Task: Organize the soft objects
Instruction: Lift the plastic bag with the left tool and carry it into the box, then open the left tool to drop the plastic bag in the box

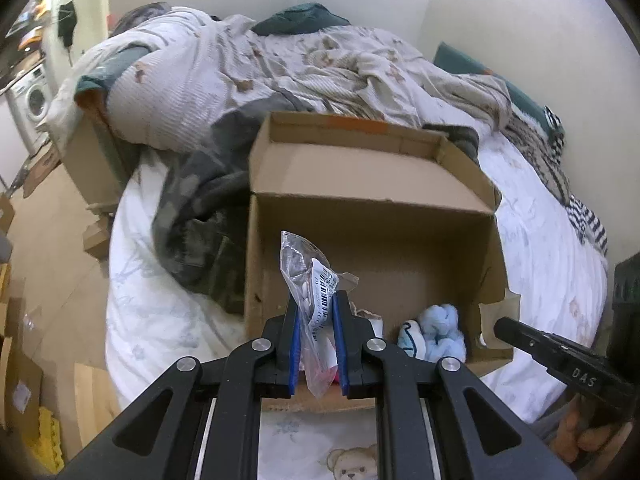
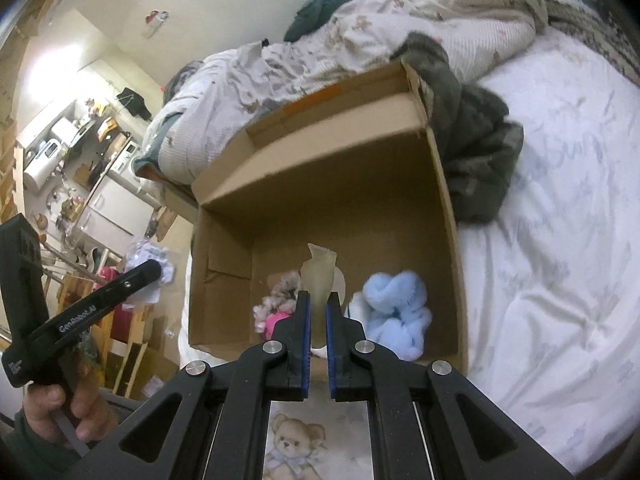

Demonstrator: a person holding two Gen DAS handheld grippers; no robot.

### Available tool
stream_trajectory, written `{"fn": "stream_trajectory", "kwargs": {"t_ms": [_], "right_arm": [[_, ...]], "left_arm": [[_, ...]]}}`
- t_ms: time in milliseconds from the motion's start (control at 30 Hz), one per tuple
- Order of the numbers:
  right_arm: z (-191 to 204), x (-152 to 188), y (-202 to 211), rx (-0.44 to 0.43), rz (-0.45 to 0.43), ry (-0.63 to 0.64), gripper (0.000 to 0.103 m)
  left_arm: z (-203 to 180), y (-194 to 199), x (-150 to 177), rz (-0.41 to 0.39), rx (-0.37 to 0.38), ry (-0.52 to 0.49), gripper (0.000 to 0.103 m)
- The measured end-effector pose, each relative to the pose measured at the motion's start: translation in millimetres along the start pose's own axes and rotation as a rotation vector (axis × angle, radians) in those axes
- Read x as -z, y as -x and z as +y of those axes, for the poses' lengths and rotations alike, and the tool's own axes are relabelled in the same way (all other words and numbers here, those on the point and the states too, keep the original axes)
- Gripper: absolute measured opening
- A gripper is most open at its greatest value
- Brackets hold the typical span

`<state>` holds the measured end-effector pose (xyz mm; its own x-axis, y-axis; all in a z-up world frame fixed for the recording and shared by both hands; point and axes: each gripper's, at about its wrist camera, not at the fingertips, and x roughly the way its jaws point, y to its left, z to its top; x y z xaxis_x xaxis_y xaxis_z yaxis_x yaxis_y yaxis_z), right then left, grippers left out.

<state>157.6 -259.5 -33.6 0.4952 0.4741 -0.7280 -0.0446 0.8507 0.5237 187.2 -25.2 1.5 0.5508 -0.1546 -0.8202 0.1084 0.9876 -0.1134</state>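
Left gripper (image 1: 316, 320) pinches a clear bag (image 1: 310, 304); right gripper (image 2: 318, 320) pinches a pale soft piece (image 2: 319, 280), possibly silicone. Both over the box (image 1: 372, 216). Lower inside, release beside blue plush (image 2: 396, 312).

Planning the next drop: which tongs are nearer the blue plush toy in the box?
Right. The right tongs hover just beside the blue plush toy; the left tongs sit farther left.
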Motion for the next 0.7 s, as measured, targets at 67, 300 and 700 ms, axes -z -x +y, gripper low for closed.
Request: {"fn": "stream_trajectory", "kwargs": {"t_ms": [67, 300, 700], "right_arm": [[3.0, 0.0, -4.6, 0.008, 0.006, 0.017, 0.008], [1.6, -0.1, -23.5, 0.031, 0.053, 0.021, 0.008], [2.1, 1.0, -47.4, 0.071, 0.122, 0.013, 0.008]], "left_arm": [[-1.6, -10.0, 5.4, 0.001, -0.011, -0.008, 0.013], [0.7, -41.6, 15.0, 0.050, -0.039, 0.013, 0.013], [-10.8, -51.1, 17.3, 0.013, -0.026, -0.008, 0.013]]}}
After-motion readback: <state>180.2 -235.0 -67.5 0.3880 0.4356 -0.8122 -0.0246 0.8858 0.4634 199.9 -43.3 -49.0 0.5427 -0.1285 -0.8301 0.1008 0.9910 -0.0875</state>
